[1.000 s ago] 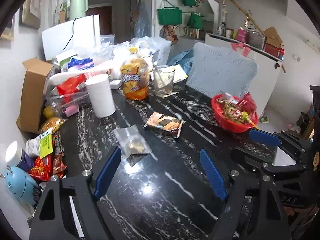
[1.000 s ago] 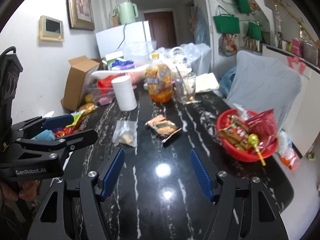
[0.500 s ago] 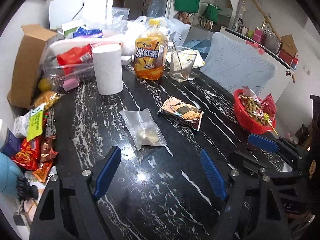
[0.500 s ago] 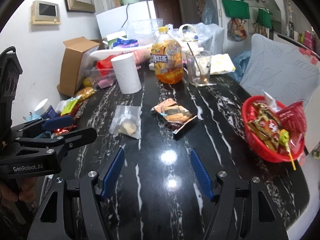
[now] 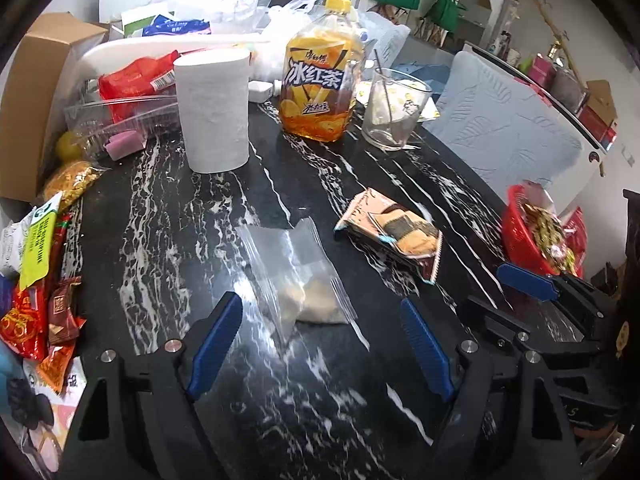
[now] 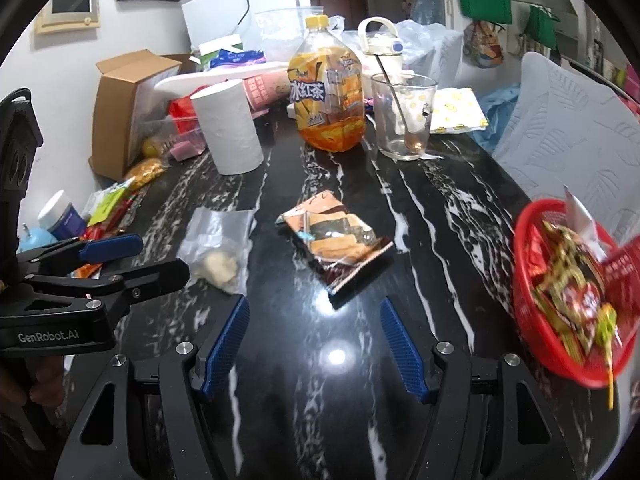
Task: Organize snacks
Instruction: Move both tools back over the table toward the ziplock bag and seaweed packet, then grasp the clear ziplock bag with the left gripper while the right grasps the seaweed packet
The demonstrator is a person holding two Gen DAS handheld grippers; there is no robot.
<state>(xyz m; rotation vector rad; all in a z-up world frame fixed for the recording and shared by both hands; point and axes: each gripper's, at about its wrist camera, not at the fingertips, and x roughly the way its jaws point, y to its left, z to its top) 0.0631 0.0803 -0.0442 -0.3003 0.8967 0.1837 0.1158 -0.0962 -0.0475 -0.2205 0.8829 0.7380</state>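
Both pairs of jaws stood parted and empty above the black marble table (image 5: pixel 152 248). Left gripper (image 5: pixel 320 332): its blue pads flanked open tabletop, with the clear plastic bag (image 5: pixel 296 276) lying flat just ahead of the gap, its near edge roughly level with the pad tips and touching neither. Right gripper (image 6: pixel 314 326): jaws likewise apart, nothing between them; the biscuit packet (image 6: pixel 336 244) lay flat just beyond the tips, centred on the gap, its dark end nearest the pads. In the right wrist view the clear bag lay to the left of the packet, beside the left gripper's fingers (image 6: pixel 112 246). The red basket (image 6: pixel 532 320), heaped with wrapped snacks, sat at the table's right edge, well apart from both jaws. Farther back stood a paper roll (image 5: pixel 214 112), a tea bottle (image 5: pixel 320 80) and a glass (image 5: pixel 394 114). Loose snack wrappers (image 5: pixel 36 300) crowded the left edge.
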